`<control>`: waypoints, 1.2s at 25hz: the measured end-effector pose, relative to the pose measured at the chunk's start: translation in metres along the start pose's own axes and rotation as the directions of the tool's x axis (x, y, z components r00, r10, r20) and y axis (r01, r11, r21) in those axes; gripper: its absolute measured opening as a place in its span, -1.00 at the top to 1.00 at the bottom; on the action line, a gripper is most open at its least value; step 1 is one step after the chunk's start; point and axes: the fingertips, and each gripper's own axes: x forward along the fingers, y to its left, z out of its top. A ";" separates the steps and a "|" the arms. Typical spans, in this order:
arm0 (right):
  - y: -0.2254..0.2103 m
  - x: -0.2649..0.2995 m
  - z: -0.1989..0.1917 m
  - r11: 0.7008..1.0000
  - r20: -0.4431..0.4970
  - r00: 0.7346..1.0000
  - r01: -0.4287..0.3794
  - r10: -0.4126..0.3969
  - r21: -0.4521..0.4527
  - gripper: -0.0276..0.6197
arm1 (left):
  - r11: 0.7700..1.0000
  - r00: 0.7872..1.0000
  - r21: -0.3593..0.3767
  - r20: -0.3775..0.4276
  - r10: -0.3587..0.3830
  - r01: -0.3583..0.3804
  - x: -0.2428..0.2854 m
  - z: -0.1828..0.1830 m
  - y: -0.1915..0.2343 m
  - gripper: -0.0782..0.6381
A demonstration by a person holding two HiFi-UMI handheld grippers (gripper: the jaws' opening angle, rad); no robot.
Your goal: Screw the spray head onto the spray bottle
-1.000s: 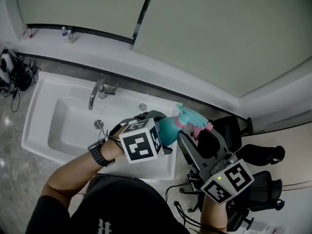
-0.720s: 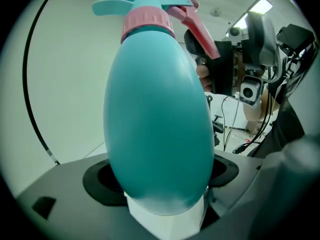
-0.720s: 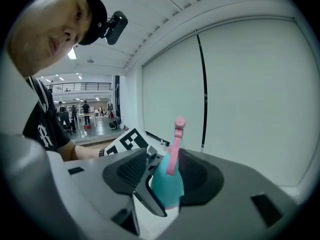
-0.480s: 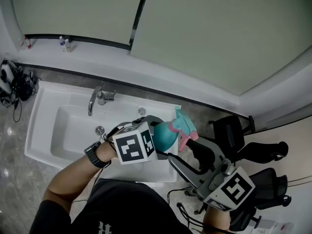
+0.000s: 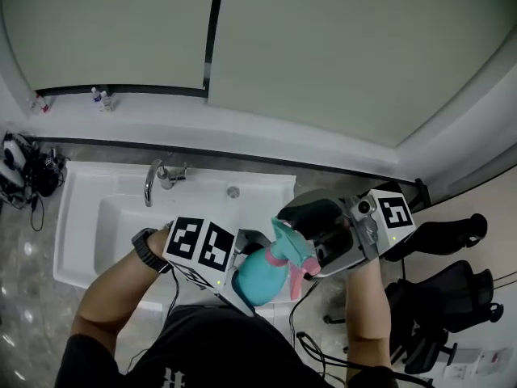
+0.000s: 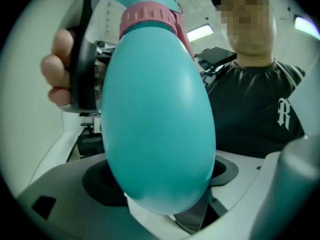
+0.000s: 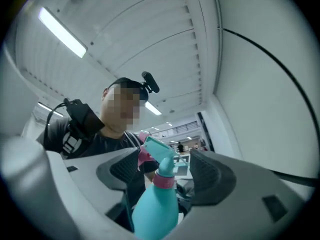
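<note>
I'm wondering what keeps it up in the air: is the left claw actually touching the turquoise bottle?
Touching. The left gripper view shows the bottle wedged between the two jaws of the left claw, with its round body pressed against both of them.

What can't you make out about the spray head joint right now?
Threads under pink collar: every view, covered by the collar.
Spray head nozzle: left gripper view, cut by top edge.
Left gripper pad contact: left gripper view, behind spray bottle.
Ledge bottles: head view, too small.

Bright, even light; gripper views fisheye w/ dark corners.
</note>
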 end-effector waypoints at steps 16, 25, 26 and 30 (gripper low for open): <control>-0.010 -0.006 0.011 0.938 0.011 0.947 0.319 -0.320 -0.135 0.00 | 1.000 1.000 -0.009 -0.003 -0.015 0.015 0.000 -0.005 0.005 -0.44; -0.003 0.003 -0.027 0.995 0.049 0.998 0.037 -0.042 0.089 0.00 | 0.982 0.986 0.100 -0.041 -0.159 0.163 0.004 -0.011 -0.027 -0.44; -0.001 0.007 -0.030 0.996 0.033 0.999 0.008 -0.012 0.094 0.00 | 0.980 0.985 0.102 -0.049 -0.166 0.170 0.006 -0.011 -0.028 -0.44; 0.012 0.015 -0.034 0.993 -0.033 0.995 -0.088 0.091 0.083 0.00 | 0.977 0.981 0.093 -0.056 -0.186 0.191 0.012 -0.010 -0.025 -0.44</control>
